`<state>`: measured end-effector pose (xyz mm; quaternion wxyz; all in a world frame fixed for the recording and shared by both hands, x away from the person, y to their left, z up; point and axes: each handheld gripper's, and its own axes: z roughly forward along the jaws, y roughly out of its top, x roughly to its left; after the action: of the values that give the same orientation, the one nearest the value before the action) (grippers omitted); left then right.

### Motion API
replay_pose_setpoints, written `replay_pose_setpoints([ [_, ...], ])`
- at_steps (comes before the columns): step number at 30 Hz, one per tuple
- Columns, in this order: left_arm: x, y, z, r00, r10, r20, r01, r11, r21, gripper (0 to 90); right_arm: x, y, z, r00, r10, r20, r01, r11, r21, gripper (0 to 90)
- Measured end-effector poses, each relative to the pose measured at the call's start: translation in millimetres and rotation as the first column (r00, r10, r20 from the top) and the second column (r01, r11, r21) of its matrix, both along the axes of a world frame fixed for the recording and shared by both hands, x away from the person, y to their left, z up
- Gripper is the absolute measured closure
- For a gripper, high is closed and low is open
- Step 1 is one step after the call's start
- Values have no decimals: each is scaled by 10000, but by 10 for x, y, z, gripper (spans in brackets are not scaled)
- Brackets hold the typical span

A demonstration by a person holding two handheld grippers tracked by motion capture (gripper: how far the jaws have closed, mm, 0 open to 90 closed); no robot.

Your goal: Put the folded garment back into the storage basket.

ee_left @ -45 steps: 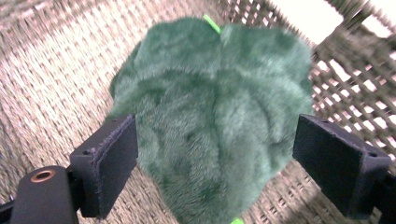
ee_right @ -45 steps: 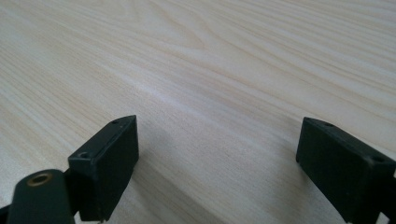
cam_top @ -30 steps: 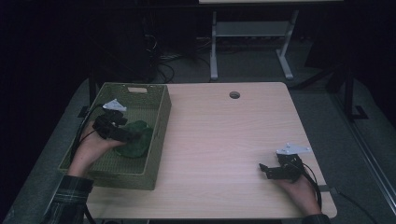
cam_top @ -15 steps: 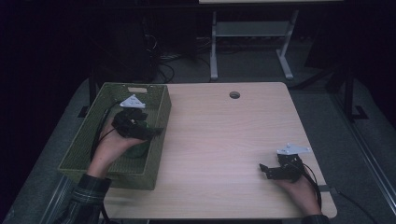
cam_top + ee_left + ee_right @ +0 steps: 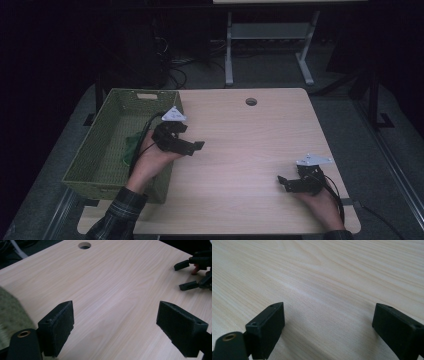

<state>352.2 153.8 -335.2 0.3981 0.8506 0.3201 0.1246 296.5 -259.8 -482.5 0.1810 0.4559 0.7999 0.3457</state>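
Green item (image 5: 131, 146) lies in the basket (image 5: 95, 155), just behind and left of the left tongs (image 5: 192, 146), spread and empty over the table (image 5: 260, 145); right tongs (image 5: 285, 183), also spread, sit well apart.

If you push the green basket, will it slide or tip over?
The green basket would probably slide: it sits low and wide on the table. Its woven walls look light, so a gentle shove may move it. The green thing inside looks soft and adds little weight.
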Motion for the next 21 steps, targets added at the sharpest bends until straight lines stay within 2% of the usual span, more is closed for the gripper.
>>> replay_pose_setpoints([
  [6, -24, -194, -128, 9998, -138, 122, 138, 9999, 25, 140, 1, 0, 0, 10000, 33, 1, -33, 10000, -12, 101],
  [10, -47, -369, -304, 9995, -261, 185, 259, 9996, 91, 140, 1, 1, -1, 10000, 37, -4, -37, 10000, -11, 99],
  [12, -52, -392, -331, 9995, -258, 175, 257, 9996, 80, 140, 1, 1, -1, 10000, 35, -7, -35, 10000, -9, 99],
  [13, -64, -458, -414, 9993, -285, 255, 282, 9995, 105, 140, 1, 1, -1, 10000, 37, -9, -37, 10000, -11, 99],
  [16, -75, -533, -525, 9988, -316, 368, 311, 9994, 130, 140, 1, 1, -1, 10000, 39, -11, -39, 10000, -13, 99],
  [19, -82, -596, -656, 9986, -382, 376, 370, 9988, 314, 139, 0, 1, 0, 10000, 37, -16, -37, 10000, -10, 99],
  [21, -82, -640, -769, 9988, -412, 248, 399, 9979, 511, 140, 0, 1, -1, 10000, 38, -12, -38, 10000, -10, 99],
])
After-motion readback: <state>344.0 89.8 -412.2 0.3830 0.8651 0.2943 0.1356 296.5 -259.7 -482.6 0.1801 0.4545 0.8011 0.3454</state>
